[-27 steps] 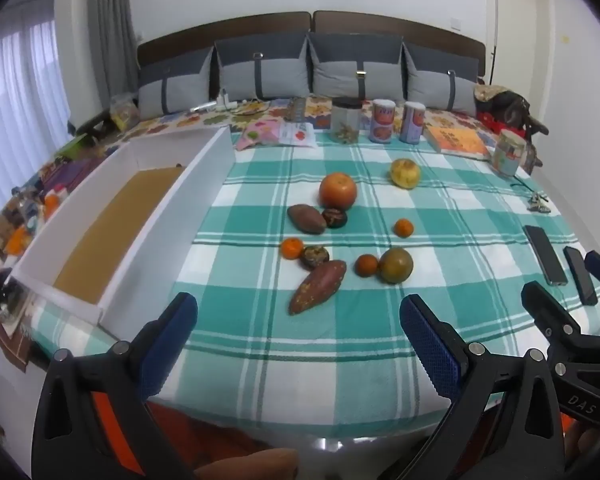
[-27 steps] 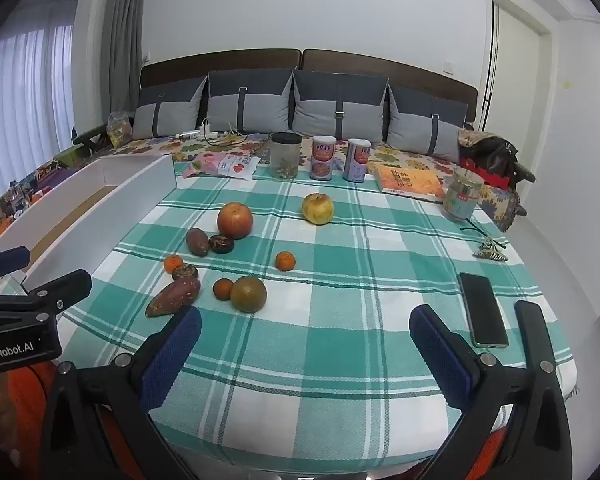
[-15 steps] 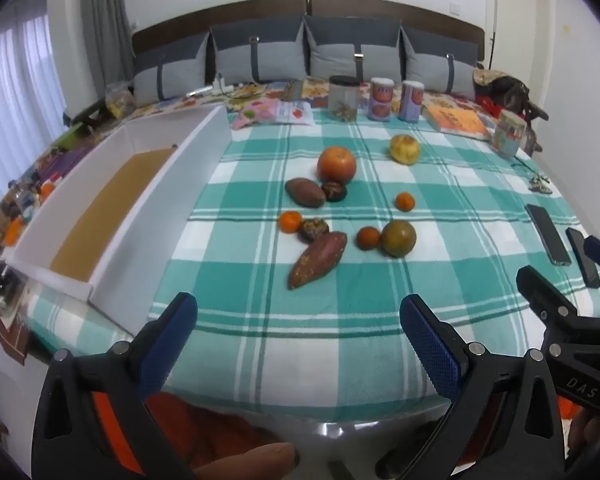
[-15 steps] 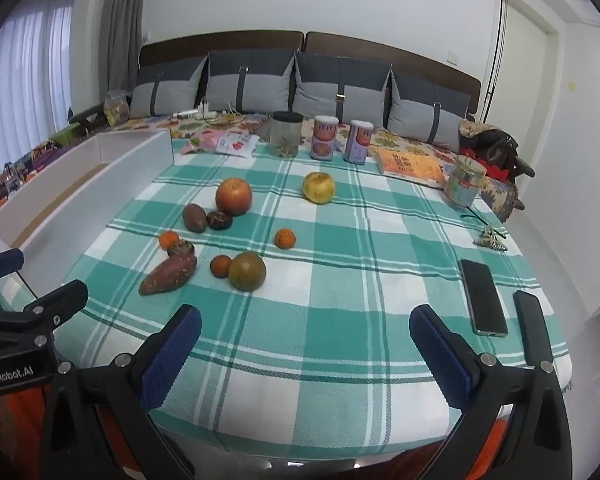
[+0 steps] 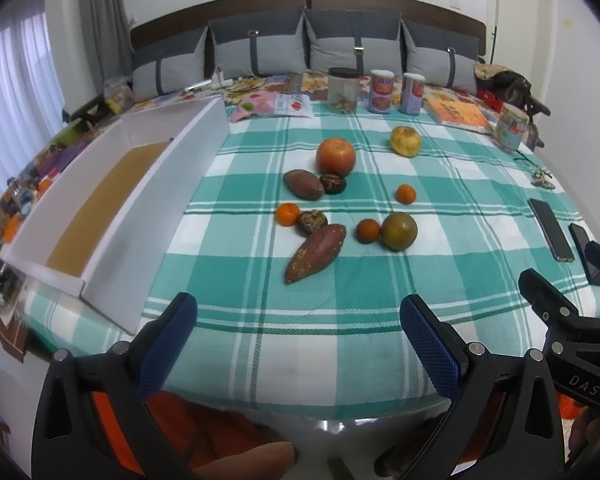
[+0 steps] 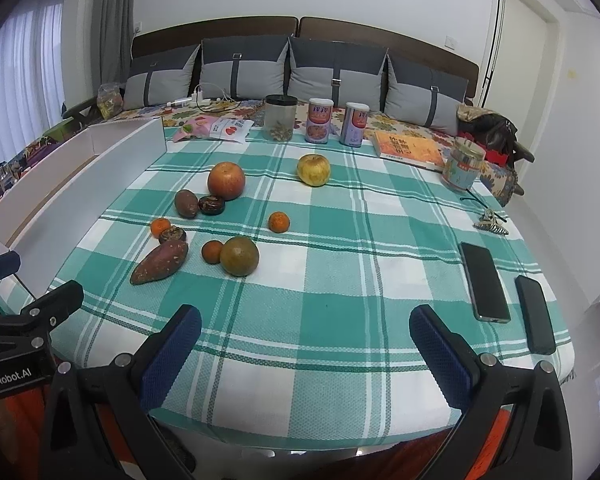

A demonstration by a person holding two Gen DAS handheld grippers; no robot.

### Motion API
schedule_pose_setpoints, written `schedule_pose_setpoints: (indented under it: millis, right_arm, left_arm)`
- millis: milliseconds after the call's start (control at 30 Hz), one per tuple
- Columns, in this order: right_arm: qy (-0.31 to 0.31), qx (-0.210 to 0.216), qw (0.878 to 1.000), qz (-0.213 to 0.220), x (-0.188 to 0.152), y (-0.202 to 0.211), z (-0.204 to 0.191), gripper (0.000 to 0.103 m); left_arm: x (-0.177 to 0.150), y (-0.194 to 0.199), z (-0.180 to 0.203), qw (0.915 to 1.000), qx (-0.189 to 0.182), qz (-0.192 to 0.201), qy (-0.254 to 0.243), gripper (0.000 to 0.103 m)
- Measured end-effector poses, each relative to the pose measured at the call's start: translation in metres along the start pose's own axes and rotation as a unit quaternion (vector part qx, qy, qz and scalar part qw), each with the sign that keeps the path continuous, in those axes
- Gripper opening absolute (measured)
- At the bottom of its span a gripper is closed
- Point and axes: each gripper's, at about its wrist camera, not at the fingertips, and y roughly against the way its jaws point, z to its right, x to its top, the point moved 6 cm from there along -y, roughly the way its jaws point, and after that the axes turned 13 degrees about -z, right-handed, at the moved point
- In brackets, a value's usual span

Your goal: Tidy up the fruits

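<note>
Both claws spread wide, empty — left claw (image 5: pixel 298 320), right claw (image 6: pixel 305 332). Start with the sweet potato (image 5: pixel 315 253), lower centre — grip across its middle, then white box (image 5: pixel 112 216), frame left.

Both tools share one build. The left gripper (image 5: pixel 298 322) has matte black, triangular plastic arms with cut-out windows, silver round rivets at the joints, and blue pads (image 5: pixel 428 340) with a fine knurled texture. Orange parts show behind the arms at the lower left of the frame. The right gripper (image 6: pixel 304 334) looks the same. White lettering reads "DAS" on one black body, at lower right in the left wrist view, and "GenRobot.AI" on the other, at lower left in the right wrist view.
</note>
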Motion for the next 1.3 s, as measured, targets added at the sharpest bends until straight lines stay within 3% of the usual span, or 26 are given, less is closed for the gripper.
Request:
schedule_pose_setpoints:
  millis: [1300]
  right_arm:
    - [-0.011,0.004,1.0,-0.006,-0.003,-0.005,0.004,0.103]
  left_arm:
    - [-0.006,-0.003,-0.002,1.0,0.001,-0.002,0.007,0.102]
